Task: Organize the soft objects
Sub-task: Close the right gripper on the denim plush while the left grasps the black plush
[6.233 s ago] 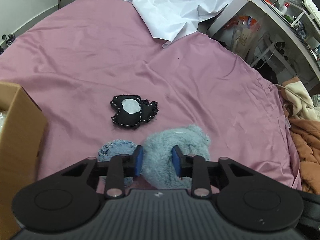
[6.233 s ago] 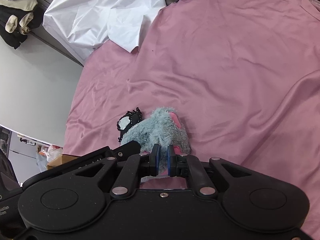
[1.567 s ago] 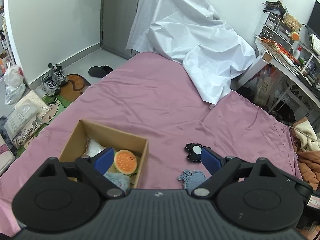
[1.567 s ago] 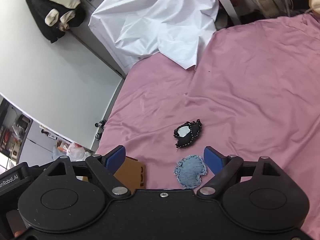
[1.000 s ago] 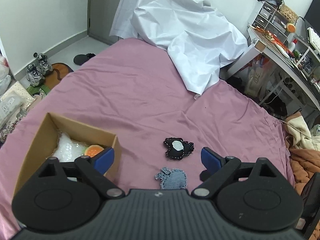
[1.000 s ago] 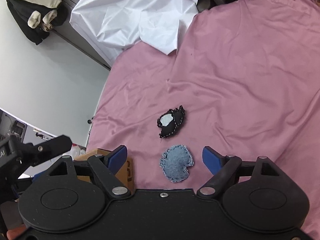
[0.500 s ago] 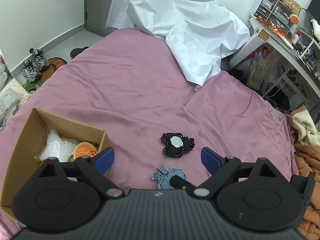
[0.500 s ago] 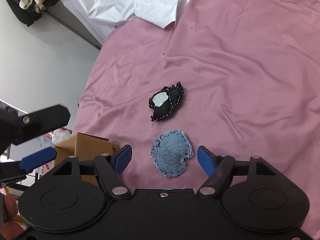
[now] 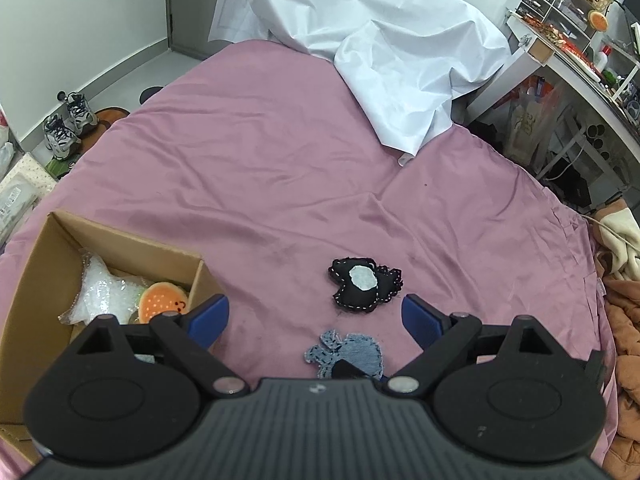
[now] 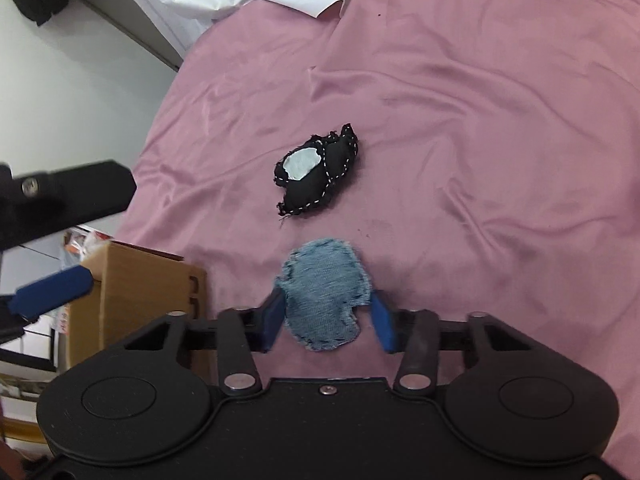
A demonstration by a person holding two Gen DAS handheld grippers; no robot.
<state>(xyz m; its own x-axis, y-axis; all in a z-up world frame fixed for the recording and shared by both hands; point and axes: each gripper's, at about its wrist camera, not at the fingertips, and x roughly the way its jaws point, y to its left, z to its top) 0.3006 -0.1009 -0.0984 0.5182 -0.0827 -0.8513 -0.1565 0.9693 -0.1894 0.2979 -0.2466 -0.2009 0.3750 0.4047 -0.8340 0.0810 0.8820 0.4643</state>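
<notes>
A flat blue denim toy [image 10: 326,294] lies on the pink bedsheet [image 10: 480,120]. My right gripper [image 10: 326,320] is low over it, and its open blue fingers straddle the toy's sides. The denim toy also shows in the left wrist view [image 9: 348,354]. A black stitched toy with a white patch [image 10: 314,170] lies just beyond; it also shows in the left wrist view [image 9: 364,284]. My left gripper [image 9: 316,320] is wide open and empty, held above the bed. A cardboard box [image 9: 36,264] at the left holds an orange plush [image 9: 164,300] and a white plastic-wrapped item [image 9: 100,290].
A white sheet [image 9: 380,48] is heaped at the far end of the bed. A cluttered desk [image 9: 580,52] stands at the right, with orange and cream fabric [image 9: 624,320] beside the bed. Shoes [image 9: 68,120] sit on the floor at the left. The box also shows in the right wrist view [image 10: 136,292].
My right gripper has dropped lower and closer to the denim toy, and its fingers have narrowed around it. My left gripper has moved forward a little and stays wide open.
</notes>
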